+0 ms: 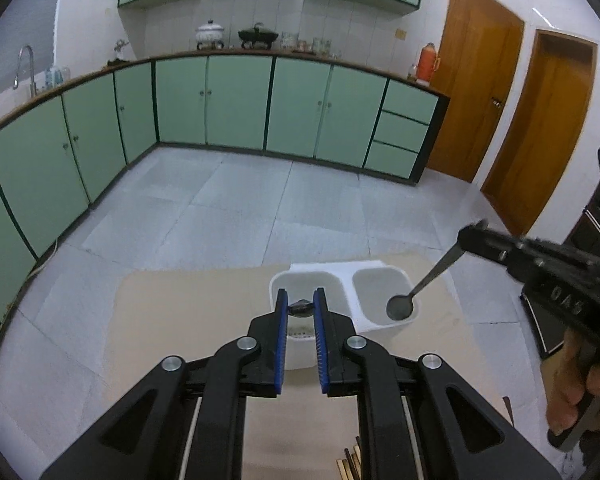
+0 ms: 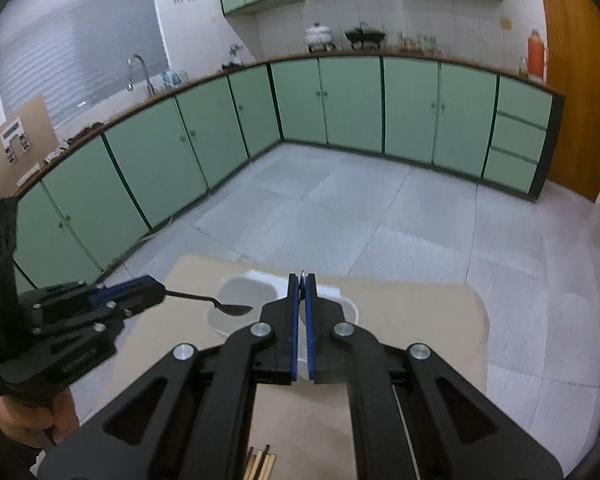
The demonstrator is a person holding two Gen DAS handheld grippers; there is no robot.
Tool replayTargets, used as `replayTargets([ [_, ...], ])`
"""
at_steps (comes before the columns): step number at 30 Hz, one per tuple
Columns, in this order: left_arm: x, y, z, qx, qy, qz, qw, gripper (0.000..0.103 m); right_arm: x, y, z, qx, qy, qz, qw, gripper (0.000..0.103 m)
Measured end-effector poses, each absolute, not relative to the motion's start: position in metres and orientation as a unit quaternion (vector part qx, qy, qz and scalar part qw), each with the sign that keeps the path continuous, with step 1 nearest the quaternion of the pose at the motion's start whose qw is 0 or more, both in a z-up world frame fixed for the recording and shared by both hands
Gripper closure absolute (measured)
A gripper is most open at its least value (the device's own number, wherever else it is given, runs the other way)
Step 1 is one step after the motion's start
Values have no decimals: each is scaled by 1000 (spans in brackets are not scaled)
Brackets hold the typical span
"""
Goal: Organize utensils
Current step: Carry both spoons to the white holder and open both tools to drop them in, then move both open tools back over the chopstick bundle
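A white two-compartment holder (image 1: 346,276) (image 2: 332,292) stands on a tan mat. My left gripper (image 1: 300,306) is shut on a metal spoon (image 1: 301,308) and holds it over the holder's left compartment. In the right wrist view that gripper (image 2: 162,292) holds the spoon (image 2: 220,306) level, bowl over the compartment. My right gripper (image 2: 302,280) is shut on a second spoon's handle (image 2: 302,276). In the left wrist view this spoon (image 1: 424,282) hangs from the right gripper (image 1: 470,236), its bowl over the right compartment.
The tan mat (image 1: 188,320) covers a low table above a tiled floor. Several wooden chopsticks (image 2: 262,464) (image 1: 350,464) lie at the near edge. Green cabinets and wooden doors stand far behind.
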State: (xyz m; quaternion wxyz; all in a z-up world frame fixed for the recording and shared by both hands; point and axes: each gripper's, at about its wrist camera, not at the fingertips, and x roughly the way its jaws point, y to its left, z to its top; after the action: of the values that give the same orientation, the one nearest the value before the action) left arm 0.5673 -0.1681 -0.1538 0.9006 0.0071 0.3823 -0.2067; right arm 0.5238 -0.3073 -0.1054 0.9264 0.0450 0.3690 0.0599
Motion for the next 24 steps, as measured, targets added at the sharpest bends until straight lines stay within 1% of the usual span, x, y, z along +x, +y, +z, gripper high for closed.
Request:
replayTargets([
  [5,576,-169,-175,5,401,-198,895,90,528,-309,-129,43,390,57,918,100],
  [7,575,-168,-175,7,399,-196,896,87,526,-308,-130,39,388,53,919,97],
  [9,570,-165,-168,8,391,-195,899,76,521,-305,-122,36,383,55,921,96],
  [11,562,-160,-151,6,377,-197,905,74,512,-306,-109,35,372,58,926,94],
  [13,549,-153,-131,6,354,-199,914,68,494,-306,-90,32,352,61,933,92],
  [15,525,-139,-106,8,319,-193,928,50,473,-307,-75,30,333,64,940,88],
  [17,492,-121,-90,11,288,-188,939,41,436,-309,-62,33,309,68,948,75],
  [20,447,-101,-89,17,266,-183,946,35,374,-307,-67,30,290,69,954,69],
  [23,387,-76,-112,16,251,-170,953,26,316,-302,-92,27,282,61,957,63],
  [24,373,-71,-119,15,248,-168,954,24,298,-300,-103,25,282,56,958,63],
])
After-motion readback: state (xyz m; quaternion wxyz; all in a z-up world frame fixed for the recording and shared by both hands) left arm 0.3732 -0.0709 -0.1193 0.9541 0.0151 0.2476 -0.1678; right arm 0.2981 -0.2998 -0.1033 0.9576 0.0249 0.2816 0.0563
